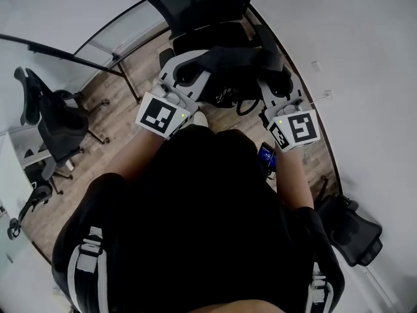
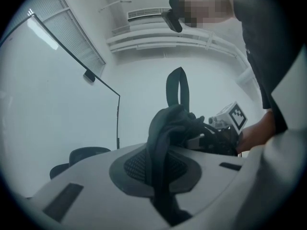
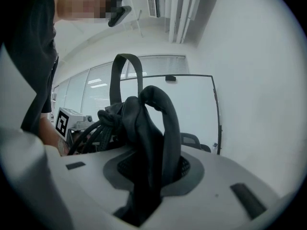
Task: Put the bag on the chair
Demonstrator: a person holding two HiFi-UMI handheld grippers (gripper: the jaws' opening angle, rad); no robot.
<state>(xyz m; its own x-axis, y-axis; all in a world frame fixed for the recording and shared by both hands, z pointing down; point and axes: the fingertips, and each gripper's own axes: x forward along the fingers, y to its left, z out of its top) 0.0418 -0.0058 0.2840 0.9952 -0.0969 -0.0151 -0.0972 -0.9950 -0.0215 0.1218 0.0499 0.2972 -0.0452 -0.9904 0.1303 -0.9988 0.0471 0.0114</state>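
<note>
**Bag held by both grippers at the chair**

The black bag (image 1: pixel 231 60) hangs between the two grippers, just in front of the black office chair (image 1: pixel 195 2) and over its seat; whether it touches the seat I cannot tell. The left gripper (image 1: pixel 186 77) pinches a fold of the bag's fabric. The right gripper (image 1: pixel 277 87) pinches a thicker bunch of fabric and strap. One strap loop stands up above the bag.

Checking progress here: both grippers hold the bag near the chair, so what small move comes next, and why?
Probably lower the bag toward the chair, keeping both grips. The left gripper and right gripper are each shut on bunched black fabric, and the bag hangs between them before the chair back, seemingly not yet resting on the seat.
</note>
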